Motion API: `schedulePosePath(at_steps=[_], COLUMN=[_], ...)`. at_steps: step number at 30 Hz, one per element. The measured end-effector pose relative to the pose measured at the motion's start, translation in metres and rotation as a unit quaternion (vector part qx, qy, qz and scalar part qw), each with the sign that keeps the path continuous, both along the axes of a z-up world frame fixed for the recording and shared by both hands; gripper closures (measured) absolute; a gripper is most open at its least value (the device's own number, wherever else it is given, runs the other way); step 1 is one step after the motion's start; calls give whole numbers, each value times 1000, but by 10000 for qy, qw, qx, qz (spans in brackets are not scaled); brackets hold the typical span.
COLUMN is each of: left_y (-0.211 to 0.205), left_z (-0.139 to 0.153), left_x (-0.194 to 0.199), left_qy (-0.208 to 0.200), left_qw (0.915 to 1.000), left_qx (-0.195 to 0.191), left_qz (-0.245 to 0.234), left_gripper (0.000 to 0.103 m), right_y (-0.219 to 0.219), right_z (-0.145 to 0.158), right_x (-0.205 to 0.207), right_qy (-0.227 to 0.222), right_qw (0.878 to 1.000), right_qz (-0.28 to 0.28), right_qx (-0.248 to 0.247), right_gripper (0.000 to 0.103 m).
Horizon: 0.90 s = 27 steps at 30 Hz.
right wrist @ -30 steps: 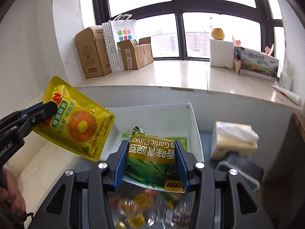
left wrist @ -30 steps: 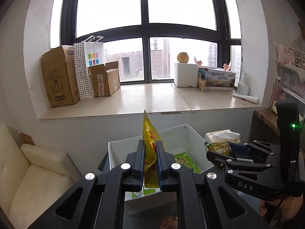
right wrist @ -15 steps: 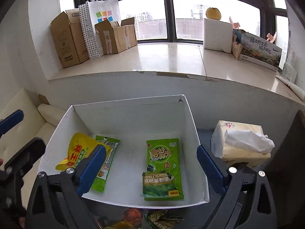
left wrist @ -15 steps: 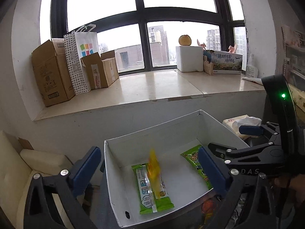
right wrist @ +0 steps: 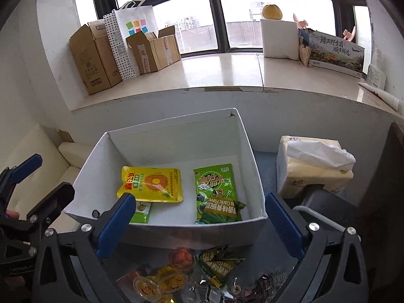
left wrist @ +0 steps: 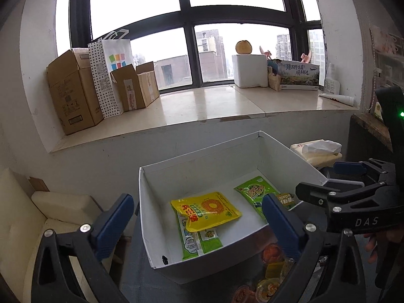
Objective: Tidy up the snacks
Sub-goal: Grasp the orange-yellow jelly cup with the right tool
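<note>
Snacks (right wrist: 151, 184) in white box (right wrist: 174, 136), marble windowsill (right wrist: 222, 73)

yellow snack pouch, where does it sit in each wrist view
Left wrist: the yellow snack pouch lies mid-frame, low, on the floor of the white box, overlapping a green packet.
Right wrist: it lies left of centre, in the box's left half.
Shared landmark: the tissue pack right of the box.

Two black handheld grippers, blue pads.
Left gripper (left wrist: 194, 217) & right gripper (right wrist: 199, 217): silver screws, "DAS" mark, green LED, bare skin.
</note>
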State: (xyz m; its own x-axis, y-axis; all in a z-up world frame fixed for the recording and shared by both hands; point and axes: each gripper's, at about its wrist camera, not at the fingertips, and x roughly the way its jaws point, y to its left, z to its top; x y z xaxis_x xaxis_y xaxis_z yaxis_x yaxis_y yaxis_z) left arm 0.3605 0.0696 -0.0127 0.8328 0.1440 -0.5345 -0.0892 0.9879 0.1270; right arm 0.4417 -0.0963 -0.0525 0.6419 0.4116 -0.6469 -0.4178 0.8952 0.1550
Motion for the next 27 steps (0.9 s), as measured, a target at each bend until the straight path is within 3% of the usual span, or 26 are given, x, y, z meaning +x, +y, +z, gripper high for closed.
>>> schedulePosePath(at_steps=[8, 13, 17, 21, 27], left_y=[-23, -31, -43, -59, -71], left_z=[3, -11, -28, -46, -72], left_x=[-60, -102, -130, -154, -169], left_qy=[-18, 85, 232, 364, 746], left_qw=[9995, 9988, 9976, 9968, 9933], left_qx=[-188, -410, -565, -532, -708], left_qz=[-253, -248, -340, -470, -526], left_gripper=[0, 0, 0, 0, 0], right_y=[-30, -54, -64, -73, -100], right_z=[9, -8, -29, -53, -97], right_x=[-79, -132, -165, -184, -170], right_qy=[-269, -205, -145, -149, 364], right_qw=[9995, 9996, 9997, 9988, 9954], right_qz=[104, 89, 58, -49, -594], right_qx=[86, 150, -168, -469, -663], right_gripper=[0, 0, 0, 0, 0])
